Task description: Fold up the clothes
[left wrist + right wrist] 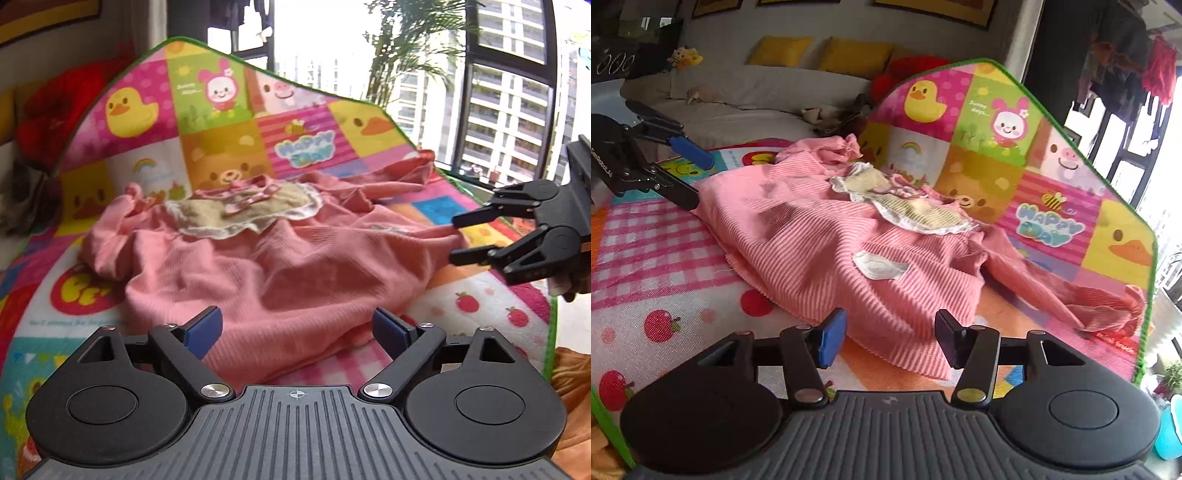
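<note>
A small pink ribbed dress (258, 258) with a cream lace bib lies spread face up on a colourful cartoon play mat (221, 122). It also shows in the right wrist view (820, 240), with a white patch on its skirt. My left gripper (297, 328) is open, its blue pads on either side of the hem. My right gripper (890, 339) is open at another hem corner. The right gripper also shows in the left wrist view (456, 236), open beside the dress's edge. The left gripper shows in the right wrist view (698, 177), open at the hem.
The mat's far end (997, 122) curls up against a sofa (757, 99) with yellow cushions and red plush. Tall windows (498, 92) stand behind. An orange cloth (572, 387) lies off the mat's right edge. A teal tub (1171, 435) sits at the far right.
</note>
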